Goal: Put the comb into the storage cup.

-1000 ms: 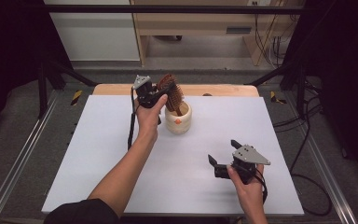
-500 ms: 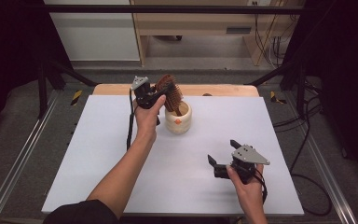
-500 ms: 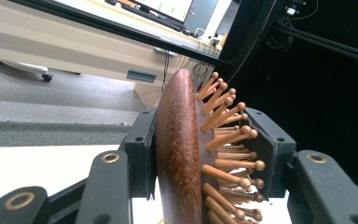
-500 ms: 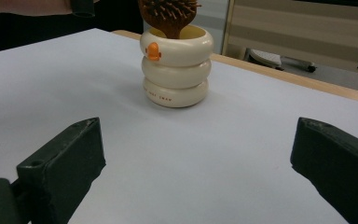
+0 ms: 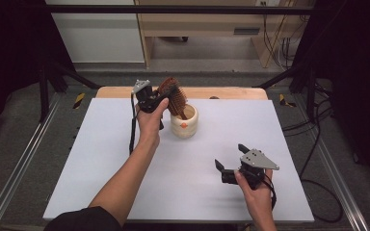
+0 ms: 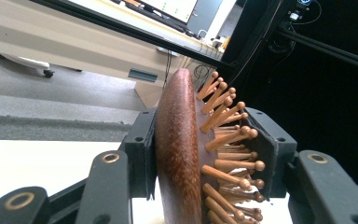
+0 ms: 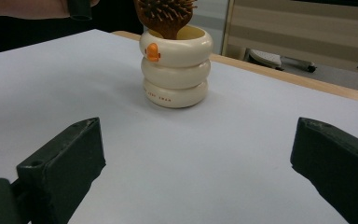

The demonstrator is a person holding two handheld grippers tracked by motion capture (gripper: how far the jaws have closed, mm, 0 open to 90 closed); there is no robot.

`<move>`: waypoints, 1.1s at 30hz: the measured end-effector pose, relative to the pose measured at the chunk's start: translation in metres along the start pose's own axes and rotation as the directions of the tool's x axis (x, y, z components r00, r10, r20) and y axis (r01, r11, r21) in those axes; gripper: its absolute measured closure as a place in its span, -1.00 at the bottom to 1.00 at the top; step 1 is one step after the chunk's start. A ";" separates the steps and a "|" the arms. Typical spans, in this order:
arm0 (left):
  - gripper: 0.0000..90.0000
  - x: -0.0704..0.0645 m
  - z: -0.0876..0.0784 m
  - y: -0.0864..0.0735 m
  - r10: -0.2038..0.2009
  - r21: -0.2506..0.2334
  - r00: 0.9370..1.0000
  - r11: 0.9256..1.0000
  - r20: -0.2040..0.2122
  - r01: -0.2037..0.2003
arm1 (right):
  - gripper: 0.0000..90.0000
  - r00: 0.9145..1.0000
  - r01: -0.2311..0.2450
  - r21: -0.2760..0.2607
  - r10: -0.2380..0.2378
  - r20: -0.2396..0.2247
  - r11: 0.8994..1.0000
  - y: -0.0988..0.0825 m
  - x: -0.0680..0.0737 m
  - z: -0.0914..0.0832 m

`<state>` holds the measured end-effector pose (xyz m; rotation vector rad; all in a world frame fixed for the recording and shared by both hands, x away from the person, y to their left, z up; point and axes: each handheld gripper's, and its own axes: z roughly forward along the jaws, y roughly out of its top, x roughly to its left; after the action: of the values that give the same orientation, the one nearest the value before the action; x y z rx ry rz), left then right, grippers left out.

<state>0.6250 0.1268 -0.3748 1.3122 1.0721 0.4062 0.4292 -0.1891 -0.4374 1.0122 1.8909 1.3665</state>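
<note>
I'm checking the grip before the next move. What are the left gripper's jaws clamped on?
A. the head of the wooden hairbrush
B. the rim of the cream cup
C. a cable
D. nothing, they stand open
A: in the left gripper view the left gripper has its two black jaws pressing on the smooth back and the bristle side of the wooden hairbrush, whose handle end sits in the cream cup.

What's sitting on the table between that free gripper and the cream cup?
Nothing: in the right gripper view, only bare white table stretches from the right gripper to the cup.
</note>
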 end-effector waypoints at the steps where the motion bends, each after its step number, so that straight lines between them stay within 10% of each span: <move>1: 0.10 0.000 0.000 0.000 -0.004 -0.003 1.000 1.000 0.000 0.004 | -0.93 1.000 -0.001 0.000 0.001 0.000 1.000 0.000 0.000 0.000; 33: 0.05 0.008 0.005 -0.002 -0.035 -0.004 0.999 0.999 -0.032 0.035 | -0.93 1.000 -0.003 0.002 0.003 -0.008 1.000 0.000 0.000 0.001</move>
<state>0.6321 0.1299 -0.3802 1.2859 1.1192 0.4044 0.4301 -0.1890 -0.4380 1.0127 1.8980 1.3726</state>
